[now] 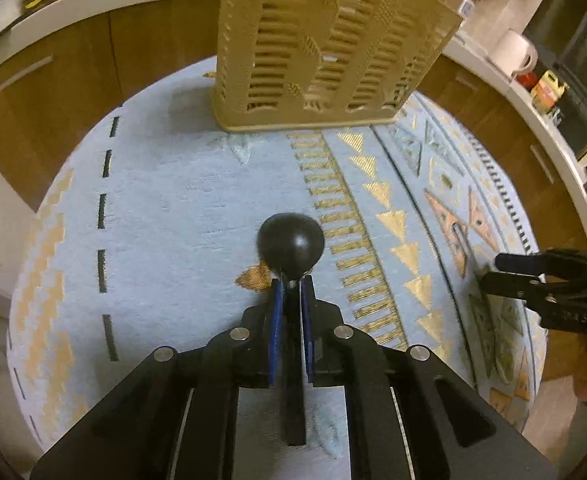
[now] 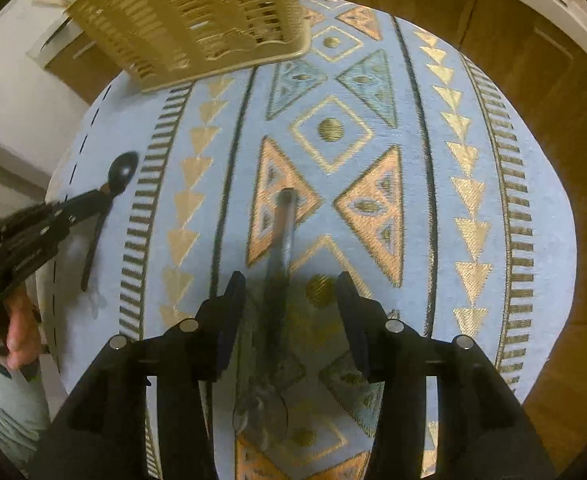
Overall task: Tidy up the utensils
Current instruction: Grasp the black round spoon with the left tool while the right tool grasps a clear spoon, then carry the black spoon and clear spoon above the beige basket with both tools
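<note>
Left wrist view: the left tongs (image 1: 291,280), black with blue pads (image 1: 278,312), are pressed nearly together, pinching the thin neck of a black plastic spoon with a rounded bowl (image 1: 291,249); the bowl sticks out just past the tips, the handle runs back between the pads. Beneath lies a round table under a pale blue cloth woven with gold and orange triangles (image 1: 165,200). Straight ahead of the tongs, well apart, stands a beige slotted plastic utensil basket (image 1: 317,48), upright on the cloth. Far to the right of the tongs the right tongs (image 1: 505,270) reach in from the edge, tips low over the cloth. Wooden cupboards and a white counter ring the background; a white mug (image 1: 513,52) sits on that counter. Right wrist view: the right tongs (image 2: 289,292) stand spread, pads touching nothing. Between them, blurred, lies a slim metal-handled utensil (image 2: 283,224) on the cloth, handle pointing ahead past the tips; its near end shows a pale rounded shape, too smeared to name. Ahead and to the left of these tongs is the beige basket (image 2: 197,20). Far left, the left tongs (image 2: 107,192) hold the black spoon (image 2: 122,170), its handle slanting down toward the cloth. A hand (image 2: 11,332) grips that tool, a light sleeve below it.
</note>
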Available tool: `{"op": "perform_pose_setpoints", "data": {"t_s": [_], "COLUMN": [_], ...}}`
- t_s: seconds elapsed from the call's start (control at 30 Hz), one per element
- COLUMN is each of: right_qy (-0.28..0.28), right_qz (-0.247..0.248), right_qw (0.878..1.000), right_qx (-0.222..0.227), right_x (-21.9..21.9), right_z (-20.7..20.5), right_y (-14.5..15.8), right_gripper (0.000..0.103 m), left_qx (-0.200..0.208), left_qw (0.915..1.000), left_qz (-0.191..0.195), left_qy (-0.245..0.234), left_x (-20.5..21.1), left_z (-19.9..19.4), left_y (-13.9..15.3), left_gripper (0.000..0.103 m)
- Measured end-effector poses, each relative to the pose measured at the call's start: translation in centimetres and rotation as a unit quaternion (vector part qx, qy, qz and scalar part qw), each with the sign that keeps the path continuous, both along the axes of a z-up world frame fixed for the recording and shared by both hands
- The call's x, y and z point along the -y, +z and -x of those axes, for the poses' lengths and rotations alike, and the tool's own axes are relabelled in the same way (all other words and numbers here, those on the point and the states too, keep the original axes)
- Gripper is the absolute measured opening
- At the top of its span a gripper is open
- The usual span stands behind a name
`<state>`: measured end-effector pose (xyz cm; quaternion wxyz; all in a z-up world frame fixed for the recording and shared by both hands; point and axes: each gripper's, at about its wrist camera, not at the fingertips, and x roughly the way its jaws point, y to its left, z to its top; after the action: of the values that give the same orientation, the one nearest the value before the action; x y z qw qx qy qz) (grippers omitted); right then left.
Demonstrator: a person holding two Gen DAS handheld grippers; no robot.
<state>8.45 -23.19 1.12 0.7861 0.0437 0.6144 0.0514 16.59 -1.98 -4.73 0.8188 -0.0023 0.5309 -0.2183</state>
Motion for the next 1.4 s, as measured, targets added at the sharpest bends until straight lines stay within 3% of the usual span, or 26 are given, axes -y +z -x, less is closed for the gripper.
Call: {"op": "perform_pose_setpoints", "data": {"t_s": [0.2,0.43,0.47,0.53,0.63,0.77,0.87,1.07,1.27,1.4], "right_qy": [0.011,0.029,0.029,0.032,0.032,0.029,0.03,0.046,0.045,0.036], "right_qz": [0.029,0.087,0.088,0.083,0.082,0.048,0.009,-0.033,-0.044,-0.054], "right_qw": [0.999,0.993,0.993,0.993,0.994,0.998,0.999,0.989,0.965,0.95], "right_qx": [-0.045,-0.068,-0.07,-0.072,-0.064,-0.039,0.01,0.138,0.254,0.305], "right_x": [-1.5,-3.9,-3.9,-4.2,-5.4,-5.0,-4.6,-5.2,-4.0,-3.9], "right_z": [-0.4,-1.4,-1.4,-1.5,-2.1,-1.7,-1.0,0.9,0.4,-1.0], "right_y": [-0.8,-1.2,-1.1,-1.1,-1.2,-0.3,2.1,8.5,13.6,16.0], "right_gripper": [0.039,0.027,0.022,0.011,0.01,0.01,0.01,0.01,0.01,0.01], "left_qx": [-0.027,-0.047,-0.042,-0.021,-0.005,0.008,0.039,0.123,0.228,0.289], "left_qw": [0.9991,0.992,0.9904,0.9863,0.9851,0.9921,0.9953,0.99,0.9633,0.9423], "left_qz": [-0.001,-0.067,-0.082,-0.121,-0.135,-0.087,-0.045,0.047,0.14,0.169], "left_qy": [-0.034,-0.096,-0.103,-0.11,-0.106,-0.091,-0.077,-0.05,-0.024,0.0], "left_x": [0.4,2.6,3.0,3.7,3.8,2.9,1.8,-0.7,-3.4,-3.6], "left_z": [-0.7,-1.2,-1.0,-0.7,-0.4,0.3,1.2,2.5,3.0,2.6], "left_y": [0.0,0.1,0.1,0.0,0.0,0.5,2.2,8.3,15.5,19.1], "left_gripper": [0.019,0.025,0.024,0.006,0.004,0.004,0.004,0.004,0.004,0.004]}}
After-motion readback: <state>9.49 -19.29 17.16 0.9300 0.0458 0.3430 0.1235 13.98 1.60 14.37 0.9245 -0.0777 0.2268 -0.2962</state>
